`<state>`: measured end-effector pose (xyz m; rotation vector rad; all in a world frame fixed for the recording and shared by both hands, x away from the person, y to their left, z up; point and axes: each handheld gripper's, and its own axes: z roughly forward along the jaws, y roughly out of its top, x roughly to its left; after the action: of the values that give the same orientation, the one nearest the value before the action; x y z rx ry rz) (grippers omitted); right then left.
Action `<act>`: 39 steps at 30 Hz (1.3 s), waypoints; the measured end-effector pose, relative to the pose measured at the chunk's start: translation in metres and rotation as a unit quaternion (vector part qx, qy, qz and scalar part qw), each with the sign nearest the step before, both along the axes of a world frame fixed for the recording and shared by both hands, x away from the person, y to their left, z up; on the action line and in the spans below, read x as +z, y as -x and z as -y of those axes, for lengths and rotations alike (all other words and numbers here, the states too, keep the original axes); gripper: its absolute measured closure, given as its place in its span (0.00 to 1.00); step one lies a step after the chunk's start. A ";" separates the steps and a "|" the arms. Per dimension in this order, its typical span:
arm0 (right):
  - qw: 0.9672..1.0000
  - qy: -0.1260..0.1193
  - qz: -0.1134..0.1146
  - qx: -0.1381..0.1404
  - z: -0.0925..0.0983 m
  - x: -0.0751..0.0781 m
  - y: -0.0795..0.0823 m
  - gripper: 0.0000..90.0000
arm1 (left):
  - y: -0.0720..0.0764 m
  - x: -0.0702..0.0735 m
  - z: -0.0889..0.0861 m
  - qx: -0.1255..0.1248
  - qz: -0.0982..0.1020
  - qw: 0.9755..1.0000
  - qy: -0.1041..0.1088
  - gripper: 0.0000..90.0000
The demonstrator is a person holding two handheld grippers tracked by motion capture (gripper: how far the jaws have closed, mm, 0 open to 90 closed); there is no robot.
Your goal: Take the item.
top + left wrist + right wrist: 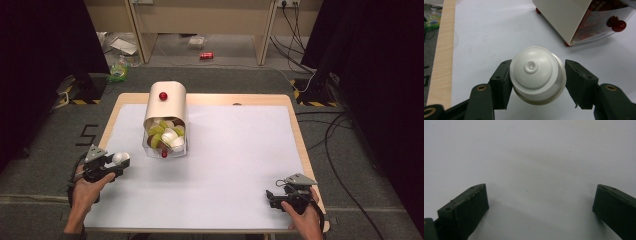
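Left gripper (120, 161) sits at the lower left of the high view, over the white mat (235, 165) near its left edge, held in the person's left hand (89, 189). Its 2 black jaws are clamped on a small white capsule (120, 158), a domed coffee-pod shape. In the left gripper view the white capsule (537, 75) fills the centre of the frame, dome end toward the camera with a small round dimple in the middle; the 2 jaw pads press its left and right sides. Whether the capsule touches the mat cannot be told. Upper right of that view: a corner of the cream-coloured dispenser box (564, 18) with a clear drawer front and red knob (616, 23). In the high view the dispenser box (166, 102) stands upper centre-left on the mat, 1 red knob on top, its clear drawer (165, 142) pulled toward the bottom of the frame and heaped with green, brown and white capsules. The held capsule is down-left of that drawer, apart from it. Right gripper (274, 196) rests at the lower right of the high view, in the right hand (302, 212), near the mat's lower right corner. In the right gripper view its 2 jaws stand wide apart at the lower left and lower right corners, bare white mat (534, 165) between them, gripping nothing.
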<state>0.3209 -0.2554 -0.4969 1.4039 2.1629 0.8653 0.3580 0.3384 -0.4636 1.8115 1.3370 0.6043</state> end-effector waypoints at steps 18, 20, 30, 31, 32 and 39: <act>1.000 0.000 0.000 0.000 0.000 0.000 0.000 0.01 | -0.004 -0.017 -0.001 0.007 -0.021 1.000 -0.017 0.46; 1.000 0.000 0.000 0.000 0.000 0.000 0.000 0.01 | -0.004 -0.018 -0.001 0.006 -0.021 1.000 -0.017 0.46; 1.000 0.000 0.000 0.000 0.000 0.000 0.000 0.00 | -0.006 -0.024 0.001 0.008 -0.025 0.999 -0.024 0.46; 1.000 0.000 0.000 -0.001 0.000 0.000 0.000 0.01 | -0.007 -0.025 0.001 0.007 -0.026 0.999 -0.025 0.46; 1.000 0.000 0.000 -0.001 0.000 0.000 0.000 0.01 | -0.007 -0.025 0.001 0.007 -0.026 0.999 -0.025 0.46; 1.000 0.000 0.000 -0.001 0.000 0.000 0.000 0.00 | -0.008 -0.029 0.004 0.003 -0.031 0.999 -0.034 0.46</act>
<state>0.3209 -0.2554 -0.4969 1.4060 2.1621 0.8653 0.3656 0.3348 -0.4924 1.8955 1.3780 0.6067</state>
